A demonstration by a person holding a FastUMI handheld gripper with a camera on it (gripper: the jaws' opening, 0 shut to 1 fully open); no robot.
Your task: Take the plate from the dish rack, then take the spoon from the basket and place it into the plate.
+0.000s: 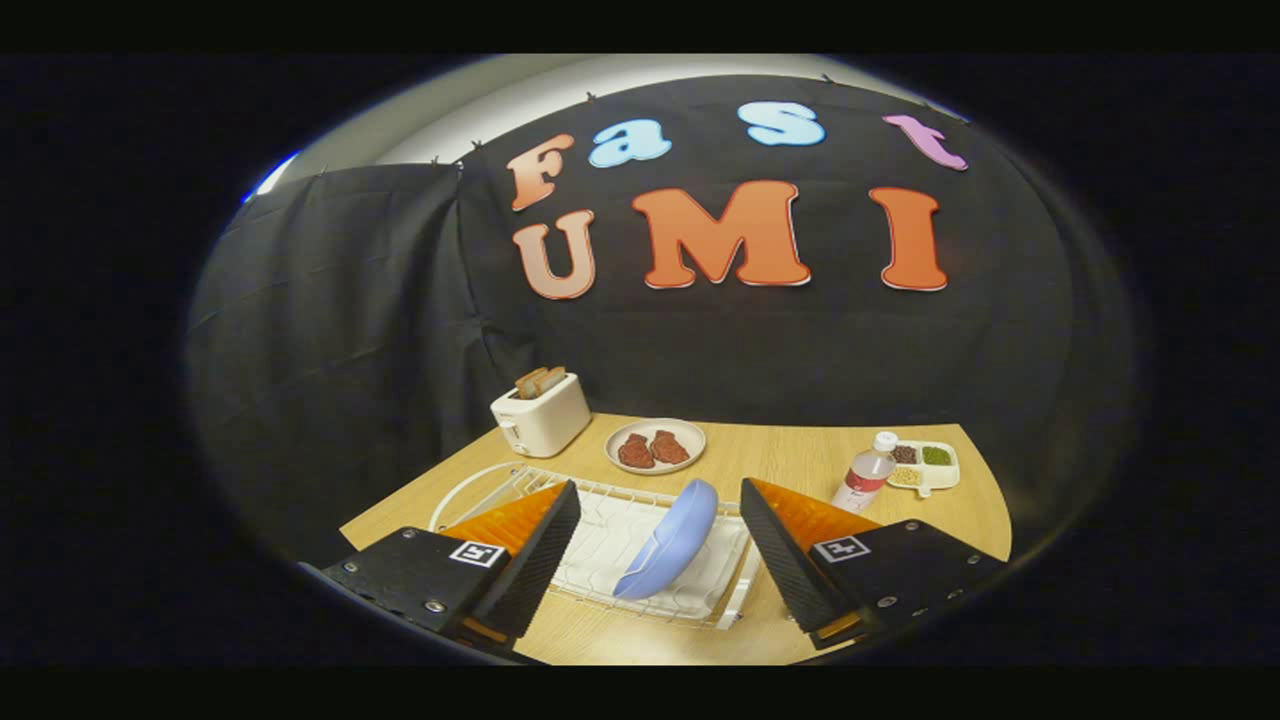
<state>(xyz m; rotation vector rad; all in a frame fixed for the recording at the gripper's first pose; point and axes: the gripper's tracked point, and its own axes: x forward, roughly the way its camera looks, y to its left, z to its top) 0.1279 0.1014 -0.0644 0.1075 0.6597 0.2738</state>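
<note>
Black cloth walls close off the back of the booth, and a light wooden surface (800, 460) fills the lower middle of the frame. My hand-held gripper (660, 545) sits at the bottom with its fingers spread wide apart, clamped on nothing. Between them, just ahead, is the white wire rack (600, 560), and the blue plate (670, 538) stands on edge in it. The plate leans, its long axis running from lower left to upper right, with its top rim toward the upper right and its hollow face turned left. It touches neither finger.

Beyond the rack, near the frame's centre, a round dish (655, 446) holds two reddish-brown pieces. To its left stands a white toaster (540, 413) with bread slices poking up out of it. On the right side of the surface a clear bottle (866, 472) with a white cap stands just beside a small divided tray (925, 465) of beans.
</note>
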